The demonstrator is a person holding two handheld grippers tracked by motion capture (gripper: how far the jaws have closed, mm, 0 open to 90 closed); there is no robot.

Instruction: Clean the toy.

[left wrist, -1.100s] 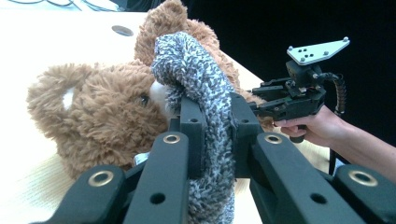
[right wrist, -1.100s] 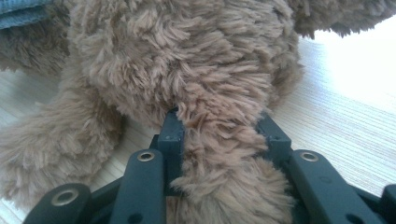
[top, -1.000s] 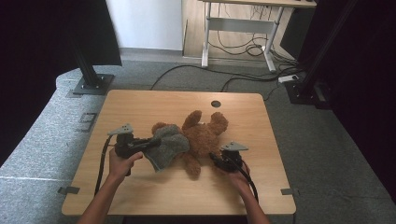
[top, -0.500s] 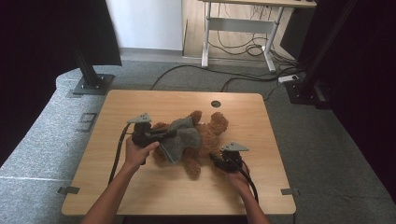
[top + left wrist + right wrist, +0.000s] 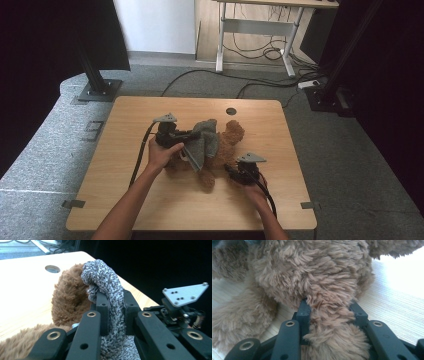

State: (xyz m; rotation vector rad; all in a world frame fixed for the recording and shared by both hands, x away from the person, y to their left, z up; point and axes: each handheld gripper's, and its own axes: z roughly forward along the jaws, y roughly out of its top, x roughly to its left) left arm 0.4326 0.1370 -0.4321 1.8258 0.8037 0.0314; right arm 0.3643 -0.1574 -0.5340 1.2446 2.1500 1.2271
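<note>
The left gripper (image 5: 113, 305) is clamped tight on a fold of the grey knitted garment (image 5: 106, 285), the cloth bunched up between its 2 black jaws and rising over them in a hump. In the high view this left gripper (image 5: 192, 136) sits over the left half of the toy, with the grey knit (image 5: 202, 145) draped across the brown plush bear's (image 5: 227, 142) body. The pinch on the hem looks chosen so the fabric can be dragged along the bear rather than lifted clear of it; I judge the work in hand to be dressing or undressing the toy, and the pictures do not settle which.

The right gripper (image 5: 329, 312) is closed on a limb of the bear, brown fur filling the gap between its jaws. In the high view it (image 5: 239, 172) lies low at the bear's lower right, near the front edge of the tabletop (image 5: 150, 200). That hold reads as an anchor: with 1 limb pinned, the soft body cannot slide when the other hand pulls the knit.

The bear lies flat near the middle of the tabletop, just below the round cable hole (image 5: 230, 111).
</note>
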